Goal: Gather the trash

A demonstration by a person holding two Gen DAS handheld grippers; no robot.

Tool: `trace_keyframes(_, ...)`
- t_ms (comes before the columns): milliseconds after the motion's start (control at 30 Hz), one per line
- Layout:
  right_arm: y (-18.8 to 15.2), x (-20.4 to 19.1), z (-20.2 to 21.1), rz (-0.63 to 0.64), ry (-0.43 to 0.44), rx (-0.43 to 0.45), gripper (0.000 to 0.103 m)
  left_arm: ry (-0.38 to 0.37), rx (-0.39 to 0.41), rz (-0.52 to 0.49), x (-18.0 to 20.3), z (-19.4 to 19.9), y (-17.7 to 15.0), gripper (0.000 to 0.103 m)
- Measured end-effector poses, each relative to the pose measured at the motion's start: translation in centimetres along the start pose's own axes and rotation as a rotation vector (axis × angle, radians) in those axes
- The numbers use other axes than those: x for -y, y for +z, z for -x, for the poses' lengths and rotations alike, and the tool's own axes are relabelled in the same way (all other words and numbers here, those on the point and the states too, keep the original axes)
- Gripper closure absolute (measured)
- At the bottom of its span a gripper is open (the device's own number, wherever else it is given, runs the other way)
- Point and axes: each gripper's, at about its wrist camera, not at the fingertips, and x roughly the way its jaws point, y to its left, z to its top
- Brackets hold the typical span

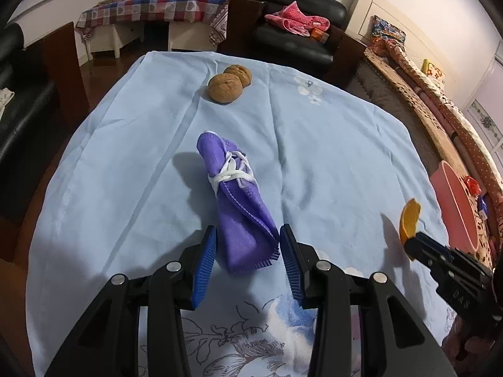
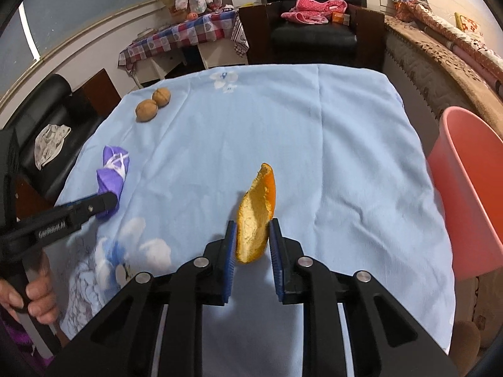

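My right tongs [image 2: 251, 235] pinch only the peel's [image 2: 256, 216] lower edge above the table [image 2: 345, 157], so it may slip before the bin [image 2: 465, 188], while my left tongs [image 1: 248, 245] gape around the cloth [image 1: 239, 207].

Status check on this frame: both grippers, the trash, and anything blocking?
Right gripper shut on orange peel, lifted. Left gripper open around purple cloth. Pink bin to the right, path clear.

walnuts [image 1: 229, 83] behind cloth bundle [image 1: 239, 201], bin [image 2: 468, 188] right of table [image 2: 345, 157]
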Motion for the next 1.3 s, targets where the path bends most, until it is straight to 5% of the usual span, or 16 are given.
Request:
trace_keyframes(267, -0.9, 1.3, 1.0, -0.018, 0.012, 0.004, 0.082, 0.030, 0.026, -0.021, 0.9, 0.4, -0.2, 0.075)
trace_keyframes(600, -2.5, 2.8, 2.5, -0.092, 0.016, -0.001, 0.082, -0.046, 0.072, -0.178, 5.0, 3.4, -1.7, 0.075)
trace_keyframes(933, -3.9, 4.1, 4.5, -0.128, -0.036, 0.030, 0.082, -0.098, 0.042, -0.248, 7.7, 5.0, -3.1, 0.075)
trace_keyframes(1300, -3.5, 3.2, 4.1, -0.125, 0.021, 0.076, 0.079, -0.116, 0.051, -0.281, 8.3, 3.6, -2.6, 0.075)
